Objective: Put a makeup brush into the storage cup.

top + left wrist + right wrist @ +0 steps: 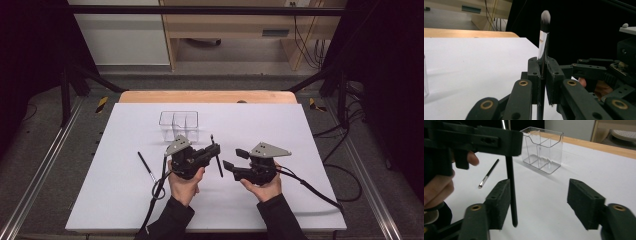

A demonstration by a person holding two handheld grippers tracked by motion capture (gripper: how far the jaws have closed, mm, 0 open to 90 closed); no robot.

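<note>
My left gripper [214,151] is shut on a makeup brush [219,167] and holds it upright above the white table. In the left gripper view the brush [544,37] rises from between the closed pads, its grey bristle tip on top. My right gripper [233,158] stands open just to the right of it. In the right gripper view the black handle [511,195] hangs down inside the wide gap of my right gripper [541,200], right next to one pad [499,202]; the other pad is far off it. The handle's lower end hangs free.
A clear plastic organizer [179,125] with several compartments stands behind the grippers, near the middle of the white sheet [280,125]. A second thin brush [146,166] lies flat on the sheet to the left of my left hand. Cables trail back from both grippers.
</note>
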